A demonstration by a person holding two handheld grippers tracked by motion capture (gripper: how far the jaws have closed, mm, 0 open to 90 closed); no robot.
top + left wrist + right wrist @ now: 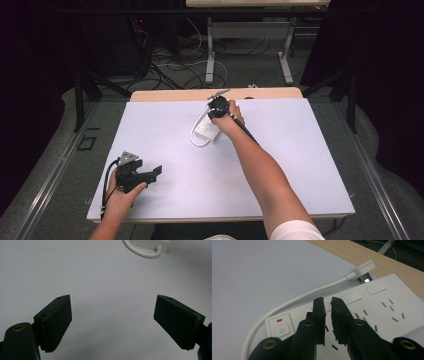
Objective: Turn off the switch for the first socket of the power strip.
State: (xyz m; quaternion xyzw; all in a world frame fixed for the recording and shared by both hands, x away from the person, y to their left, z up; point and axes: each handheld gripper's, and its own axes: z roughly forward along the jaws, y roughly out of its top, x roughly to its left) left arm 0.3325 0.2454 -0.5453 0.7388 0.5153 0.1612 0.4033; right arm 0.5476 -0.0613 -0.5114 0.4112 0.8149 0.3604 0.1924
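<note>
Right gripper [327, 302], jaws nearly together and holding nothing, poised over white power strip [372, 305]; its cable [294, 300] loops leftward. Left gripper [112, 315], jaws wide apart, above bare bench [75, 270].

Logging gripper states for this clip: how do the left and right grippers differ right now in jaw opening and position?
The left gripper has its jaws spread wide over bare white table surface, while the right gripper has its jaws nearly closed with a thin gap. The left sits near the table's front-left corner; the right is far forward, over the white power strip. Both have black jaws and hold nothing.
</note>
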